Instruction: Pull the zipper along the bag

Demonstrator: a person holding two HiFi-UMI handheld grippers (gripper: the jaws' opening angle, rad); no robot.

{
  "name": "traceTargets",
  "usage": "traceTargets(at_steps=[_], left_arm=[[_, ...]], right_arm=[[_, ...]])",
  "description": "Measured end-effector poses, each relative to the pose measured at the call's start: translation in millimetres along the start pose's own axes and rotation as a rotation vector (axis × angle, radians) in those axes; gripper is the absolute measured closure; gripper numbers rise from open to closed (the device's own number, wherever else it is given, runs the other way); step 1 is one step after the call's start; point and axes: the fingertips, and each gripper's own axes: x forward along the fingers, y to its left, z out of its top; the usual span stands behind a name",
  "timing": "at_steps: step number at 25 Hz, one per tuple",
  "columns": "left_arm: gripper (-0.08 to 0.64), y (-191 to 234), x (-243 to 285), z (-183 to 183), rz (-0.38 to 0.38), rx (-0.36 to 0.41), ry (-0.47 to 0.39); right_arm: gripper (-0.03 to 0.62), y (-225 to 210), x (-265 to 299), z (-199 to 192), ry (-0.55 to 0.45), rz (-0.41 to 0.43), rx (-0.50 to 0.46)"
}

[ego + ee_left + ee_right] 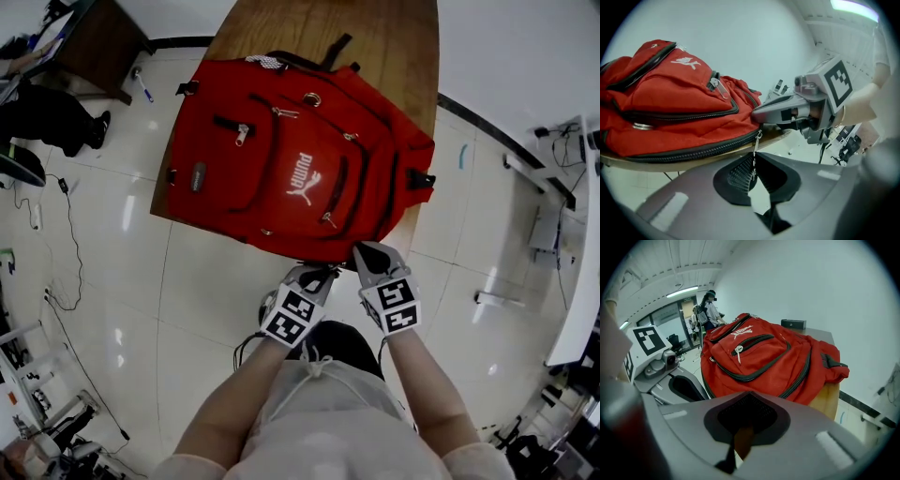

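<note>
A red backpack (291, 159) lies flat on a wooden table (375, 47), its lower edge over the near table end. My left gripper (323, 274) is just below that edge. In the left gripper view it (754, 168) is shut on the metal zipper pull (755, 152), which hangs from the black zipper of the backpack (670, 108). My right gripper (364, 251) sits beside it, tips against the bag's edge (757, 115). In the right gripper view its jaws (747, 401) are shut, with no red fabric between them, just short of the backpack (764, 362).
The table's edge (827, 399) shows under the bag. A black box (793, 324) stands at the table's far end. A person (710, 310) stands in the background. Cables (66, 234) lie on the tiled floor at left, and a white desk (572, 281) is at right.
</note>
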Motion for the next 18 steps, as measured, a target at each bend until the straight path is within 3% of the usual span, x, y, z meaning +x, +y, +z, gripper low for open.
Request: traceTargets(at_steps=[14, 18], left_arm=[[0.548, 32.2, -37.1, -13.1, 0.088, -0.017, 0.014], [0.549, 47.5, -45.8, -18.8, 0.136, 0.039, 0.036]], right_arm=[[0.588, -2.2, 3.1, -8.2, 0.131, 0.035, 0.034], [0.588, -2.9, 3.5, -7.8, 0.139, 0.037, 0.014]])
